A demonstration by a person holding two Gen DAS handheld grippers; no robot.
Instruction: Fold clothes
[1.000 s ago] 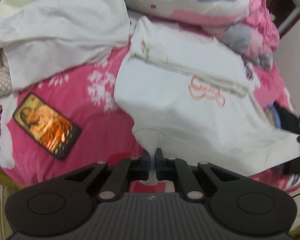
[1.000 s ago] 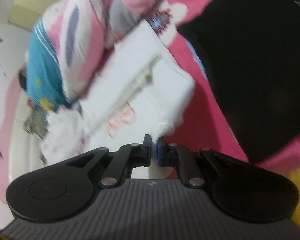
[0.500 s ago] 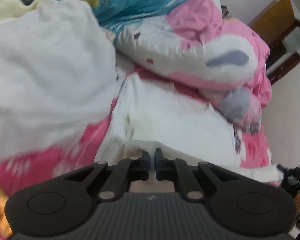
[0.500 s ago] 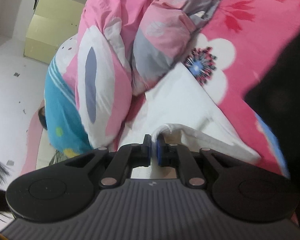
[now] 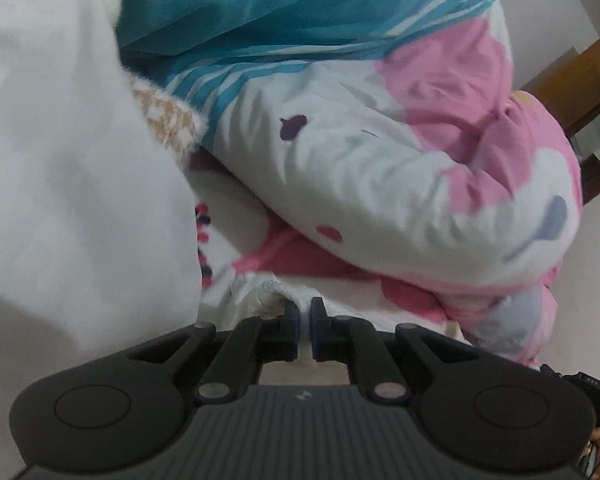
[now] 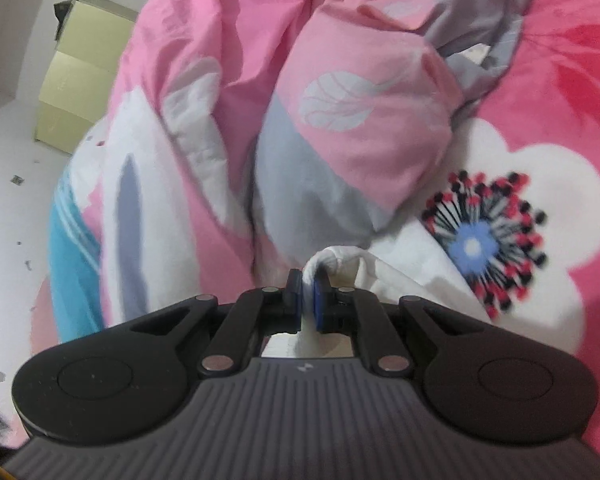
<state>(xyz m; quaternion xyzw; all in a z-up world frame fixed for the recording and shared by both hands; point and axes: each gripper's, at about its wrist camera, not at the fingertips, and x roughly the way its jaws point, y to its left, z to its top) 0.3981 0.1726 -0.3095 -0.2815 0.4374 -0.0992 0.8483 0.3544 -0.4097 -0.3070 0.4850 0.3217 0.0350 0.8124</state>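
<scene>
White cloth sat pinched in both nearly closed tongs: the right gripper (image 6: 309, 294) and left gripper (image 5: 305, 322) each held an edge of the white garment (image 6: 416, 276), just below the bunched quilt (image 6: 340, 120). Judging from that, both edges needed lowering level and together, short of the quilt.

A bed under a bright pink floral sheet (image 6: 572, 80) carries a bunched pink, white and teal quilt (image 5: 380, 168), with a pale wall (image 5: 548, 12) and brown wooden furniture (image 5: 572, 80) at the far right and a yellowish cardboard box (image 6: 76, 80) on the whitish floor (image 6: 12, 200) at the far left.
</scene>
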